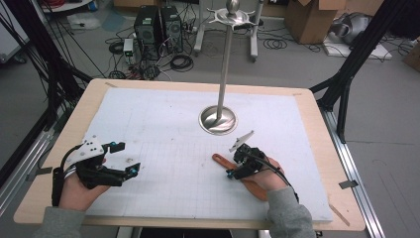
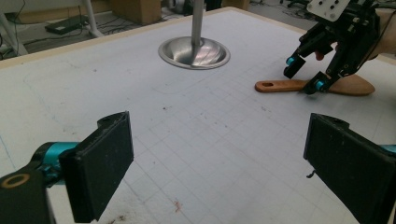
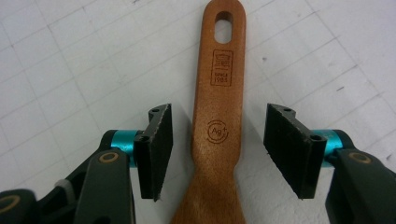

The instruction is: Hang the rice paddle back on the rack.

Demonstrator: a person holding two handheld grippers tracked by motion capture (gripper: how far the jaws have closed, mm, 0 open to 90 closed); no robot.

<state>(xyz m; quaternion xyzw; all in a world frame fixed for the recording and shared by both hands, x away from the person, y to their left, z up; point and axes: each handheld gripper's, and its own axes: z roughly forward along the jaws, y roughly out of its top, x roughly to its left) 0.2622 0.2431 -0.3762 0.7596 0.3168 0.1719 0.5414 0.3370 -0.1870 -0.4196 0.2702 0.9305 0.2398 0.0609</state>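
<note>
Wooden spatula (image 3: 218,116) is lying flat on the white gridded mat (image 1: 163,129), lower right of centre in the high view. Warm orange-brown wood; narrow handle with an oval hanging hole at its tip, a stamped crest and a round "Ag+" mark below it, widening toward the blade.

Right gripper (image 3: 218,140) is hovering over the handle, one pad on each side, gaps visible on both: jaws parted, not pressing the wood. Left gripper (image 2: 215,158) is sitting at lower left of the high view, jaws spread wide with bare mat between them.

Mat is showing small dark specks and is covering a pale wooden table (image 1: 317,129). A metal stand (image 1: 218,119), round base and tall pole, is standing at the mat's centre-rear. Beyond: grey floor, computer towers (image 1: 158,25) with tangled cables, cardboard boxes (image 1: 317,17) upper right.
</note>
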